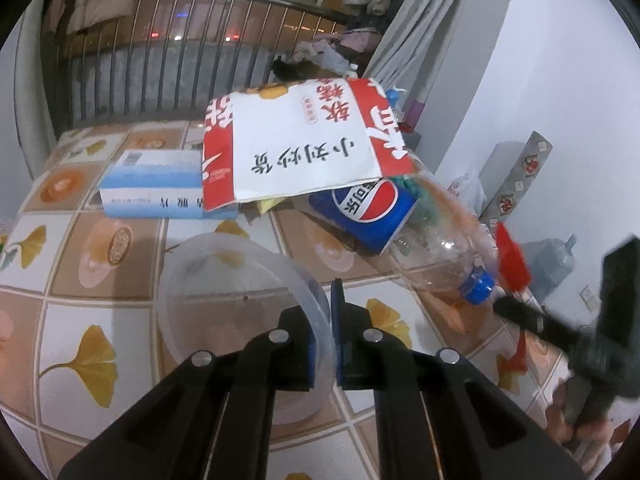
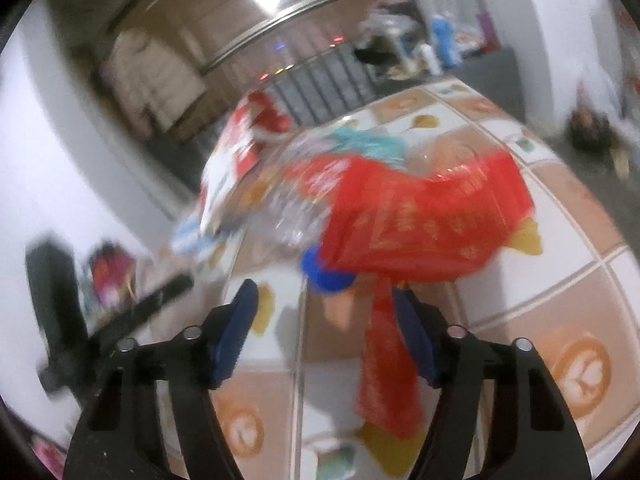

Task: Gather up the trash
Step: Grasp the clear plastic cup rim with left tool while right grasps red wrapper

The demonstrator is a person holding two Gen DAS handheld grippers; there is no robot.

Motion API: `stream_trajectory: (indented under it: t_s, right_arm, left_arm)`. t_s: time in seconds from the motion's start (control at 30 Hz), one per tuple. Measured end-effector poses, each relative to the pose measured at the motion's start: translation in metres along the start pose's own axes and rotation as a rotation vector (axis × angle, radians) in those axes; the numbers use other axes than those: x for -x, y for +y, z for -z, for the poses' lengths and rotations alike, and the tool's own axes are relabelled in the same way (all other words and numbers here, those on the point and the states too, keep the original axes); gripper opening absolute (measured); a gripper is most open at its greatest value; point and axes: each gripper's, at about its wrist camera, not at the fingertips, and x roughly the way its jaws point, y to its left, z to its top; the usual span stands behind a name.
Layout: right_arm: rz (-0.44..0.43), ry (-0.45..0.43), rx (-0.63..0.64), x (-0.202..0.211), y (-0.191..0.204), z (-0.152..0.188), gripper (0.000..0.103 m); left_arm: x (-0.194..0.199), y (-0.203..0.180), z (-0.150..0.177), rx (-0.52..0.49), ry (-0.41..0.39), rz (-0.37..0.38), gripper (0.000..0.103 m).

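- Table: tiled cloth with ginkgo-leaf and orange prints; all the trash lies on it.
- Red-and-white bag: flat, printed side up, resting across the box and the bottle at the far middle of the table.
- Bottle: clear plastic, lying on its side, blue cap toward the camera, Pepsi label under the bag's edge.
- Tub: clear round plastic, upright, nearest the left camera.
- Box: blue-and-white carton, left of the bottle, partly under the bag.
- Red wrapper: crumpled, draped over the cap end of the bottle; 1 strip hangs toward the right camera. View blurred.
- Left gripper: jaws all but closed, clamped on the tub's near rim, 1 pad inside the wall and 1 outside.
- Right gripper: jaws apart, about mid-width, holding nothing; the cap sits just beyond the tips and the red strip lies against the right pad.
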Motion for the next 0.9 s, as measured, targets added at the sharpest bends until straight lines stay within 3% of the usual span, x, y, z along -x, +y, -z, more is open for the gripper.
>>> stream_trajectory:
  t_s: [0.17,0.27,0.47,0.6,0.67,0.73,0.9]
  right_arm:
    - [-0.053,0.060,0.139,0.016,0.033,0.025,0.061]
    - [-0.100,0.090,0.121,0.030,0.034,0.037,0.061]
    - [-0.106,0.171,0.008,0.049,0.013,0.042,0.061]
    - [-0.057,0.124,0.003,0.070,0.004,0.038,0.060]
    - [-0.026,0.118,0.016,0.073,0.001,0.036,0.054]
    - [-0.020,0.150,-0.018,0.067,-0.006,0.035,0.036]
    - [0.012,0.182,0.000,0.057,-0.007,0.043,0.003]
  left_arm:
    - [0.001,0.002,0.000,0.013,-0.003,0.008,0.006]
    - [0.001,-0.001,0.000,0.008,0.000,0.006,0.006]
    - [0.002,-0.003,0.001,-0.004,0.001,-0.003,0.006]
    - [0.002,-0.002,0.000,0.005,0.000,-0.005,0.006]
    - [0.001,0.000,0.000,0.013,0.006,-0.006,0.006]
    - [0.000,0.002,0.000,0.024,0.013,-0.003,0.007]
    - [0.000,0.007,0.000,0.047,0.014,0.004,0.006]
